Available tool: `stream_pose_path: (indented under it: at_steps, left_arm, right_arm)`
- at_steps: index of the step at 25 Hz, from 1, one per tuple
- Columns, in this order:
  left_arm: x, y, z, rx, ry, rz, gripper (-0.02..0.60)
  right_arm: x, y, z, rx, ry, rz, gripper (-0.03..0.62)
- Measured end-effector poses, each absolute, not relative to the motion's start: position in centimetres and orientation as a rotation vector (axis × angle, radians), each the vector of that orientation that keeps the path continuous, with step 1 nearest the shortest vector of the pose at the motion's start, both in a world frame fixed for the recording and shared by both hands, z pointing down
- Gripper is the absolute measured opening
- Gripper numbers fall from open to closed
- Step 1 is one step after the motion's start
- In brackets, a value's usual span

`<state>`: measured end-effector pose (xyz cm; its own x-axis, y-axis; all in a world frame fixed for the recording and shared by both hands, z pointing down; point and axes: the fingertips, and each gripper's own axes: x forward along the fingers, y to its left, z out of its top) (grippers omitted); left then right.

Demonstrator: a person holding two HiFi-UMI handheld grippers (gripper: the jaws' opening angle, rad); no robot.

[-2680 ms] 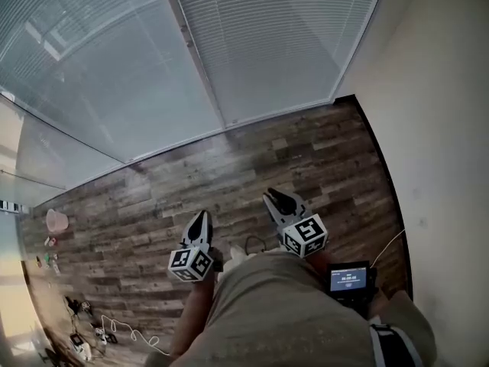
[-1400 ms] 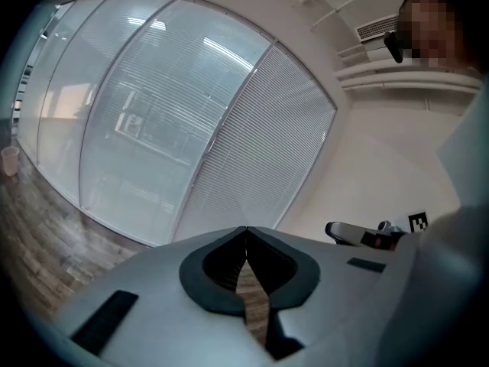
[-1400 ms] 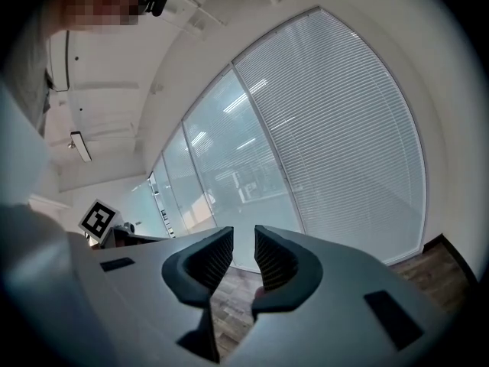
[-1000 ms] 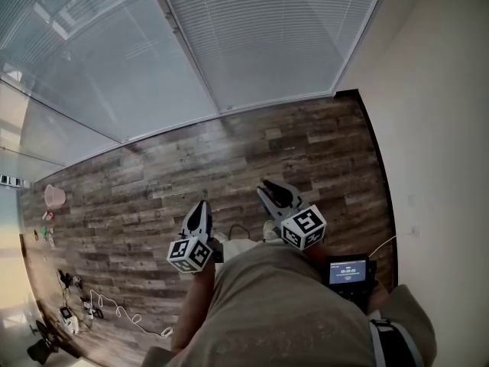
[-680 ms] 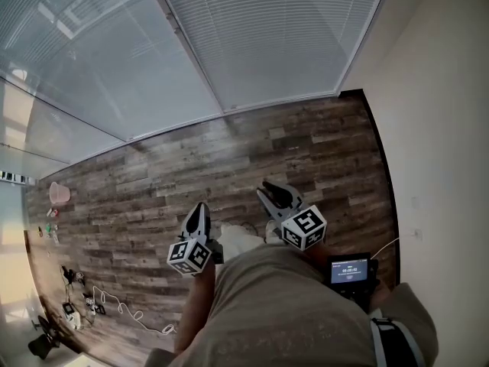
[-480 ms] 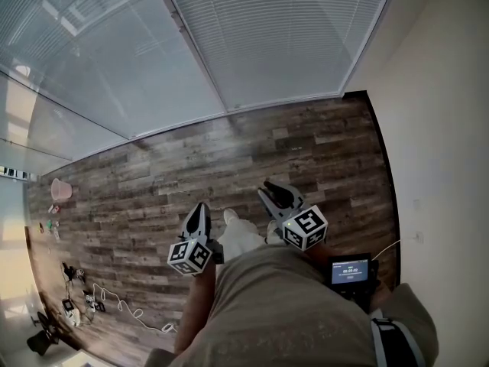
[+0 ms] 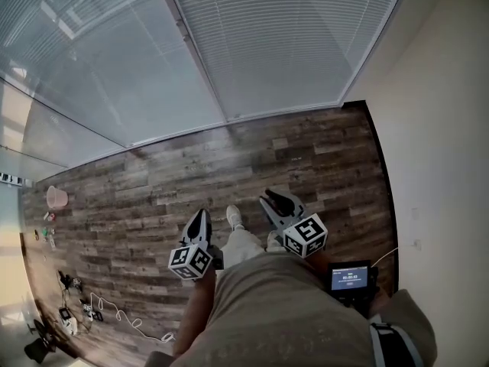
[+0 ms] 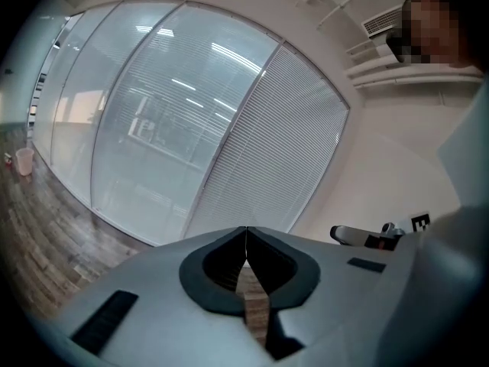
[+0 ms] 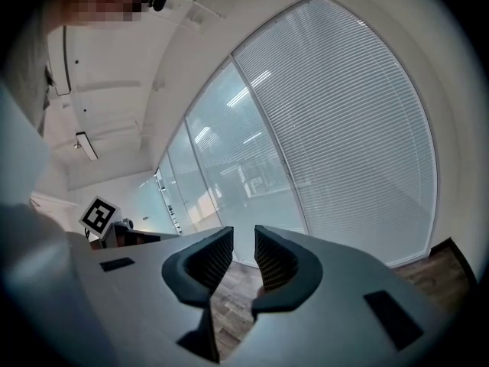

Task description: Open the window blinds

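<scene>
The left claw [image 8: 246,234], smooth grey plastic with dark ribbed pads, has its jaws pressed together with nothing between them. The right claw [image 9: 244,243], of the same make, has its jaws a little apart and grips nothing. In the head view both sit low in the frame, pointing up the picture, and each carries a white cube [image 7: 190,261] printed with black square markers. Under them runs a floor [image 7: 306,159] of mottled brown wood planks, with a pale shoe [image 7: 234,216] between the claws. The blinds [image 7: 283,44] fill the top centre and right of the head view, well apart from both claws. They are thin white horizontal slats hanging down to the floor line. To their left stands a frosted glass wall [image 7: 99,60] in a slim metal frame. A plain cream wall [image 7: 443,128] closes the right side. At the left edge are a pink bucket [image 7: 56,197] and white cables [image 7: 114,319], and a small lit screen [image 7: 349,277] sits at lower right.
</scene>
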<state>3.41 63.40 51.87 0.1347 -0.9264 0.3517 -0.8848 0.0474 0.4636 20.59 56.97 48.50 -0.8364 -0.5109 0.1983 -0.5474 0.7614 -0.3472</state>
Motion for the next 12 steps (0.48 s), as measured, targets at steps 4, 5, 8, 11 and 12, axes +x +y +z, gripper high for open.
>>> stream_pose_path:
  at_steps: [4, 5, 8, 11, 12]
  left_arm:
    - [0.7, 59.7, 51.9, 1.847, -1.714, -0.087, 0.017]
    - [-0.1, 58.7, 51.8, 1.854, -1.709, -0.086, 0.017]
    - [-2.6, 55.9, 51.4, 1.87, -1.7, -0.084, 0.017]
    - [-5.3, 53.5, 51.2, 1.885, -1.693, -0.076, 0.017]
    - [-6.1, 52.8, 51.2, 1.891, -1.692, -0.075, 0.017]
  right_arm:
    - [17.9, 53.8, 48.4, 0.888, -2.85, 0.604, 0.075]
    - [17.1, 52.9, 48.3, 0.895, -2.848, 0.599, 0.075]
    - [14.4, 50.4, 47.9, 0.919, -2.847, 0.588, 0.075]
    - [11.6, 48.2, 47.5, 0.93, -2.853, 0.576, 0.075]
    - [10.8, 47.6, 47.4, 0.933, -2.853, 0.57, 0.075]
